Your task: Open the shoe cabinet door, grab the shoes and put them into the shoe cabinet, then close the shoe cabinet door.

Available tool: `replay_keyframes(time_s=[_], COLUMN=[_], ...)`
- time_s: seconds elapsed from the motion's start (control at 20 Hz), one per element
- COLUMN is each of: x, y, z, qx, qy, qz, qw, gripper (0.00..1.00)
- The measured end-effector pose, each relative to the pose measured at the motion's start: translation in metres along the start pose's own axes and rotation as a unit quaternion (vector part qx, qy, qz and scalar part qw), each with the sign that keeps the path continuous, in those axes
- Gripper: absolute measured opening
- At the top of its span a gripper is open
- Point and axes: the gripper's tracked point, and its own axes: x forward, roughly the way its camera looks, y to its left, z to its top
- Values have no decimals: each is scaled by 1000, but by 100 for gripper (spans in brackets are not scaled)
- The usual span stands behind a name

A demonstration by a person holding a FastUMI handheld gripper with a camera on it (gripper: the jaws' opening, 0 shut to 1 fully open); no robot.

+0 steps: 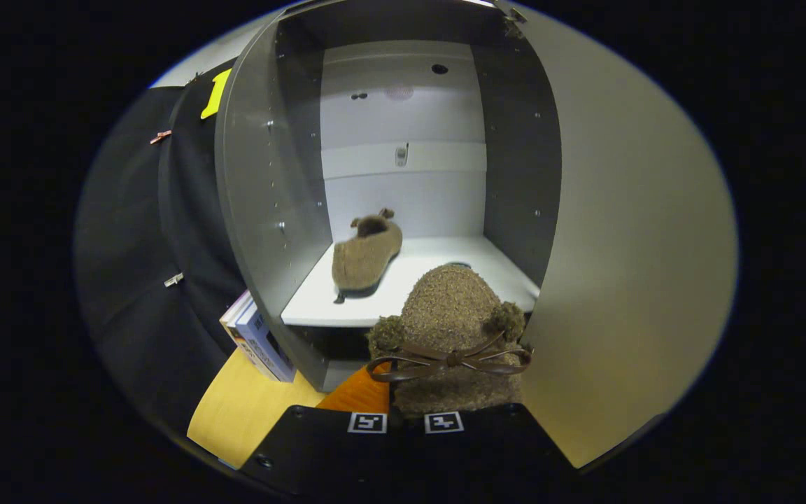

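Straight ahead stands the shoe cabinet (270,182), grey-walled with a pale back panel, and its door (627,266) is swung open to the right, the broad inner face of it running alongside the gripper. Inside, the white shelf (459,269) carries one brown fuzzy slipper (366,257), which lies toward the shelf's left edge, near the left wall, its heel end with two small pompoms pointing at the back panel. Beside the cabinet's left wall, a couple of books (257,337) lean at the foot of it, on the wooden floor (242,409). An orange patch (361,393) shows just beneath the cabinet's front. A second brown slipper (448,329) sits between the fingers of the gripper (406,422), its two pompoms and a thin dark bow facing the camera, its rounded toe reaching up to the shelf's front edge, right of centre. The gripper's two marked fingertips stand close together at the slipper's near end and appear to clamp it, holding it up off the floor.
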Motion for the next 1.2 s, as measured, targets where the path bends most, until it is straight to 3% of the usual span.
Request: replay_keyframes(time_s=[0.35,0.7,0.95,1.2], x=[34,118,188,245], y=[-8,-24,-37,-45], z=[83,133,136,99], qx=[15,19,27,42], qy=[-6,22,62,126], qz=[12,-4,-16,-20], qw=[1000,1000,998,991], gripper=[5,5,5,5])
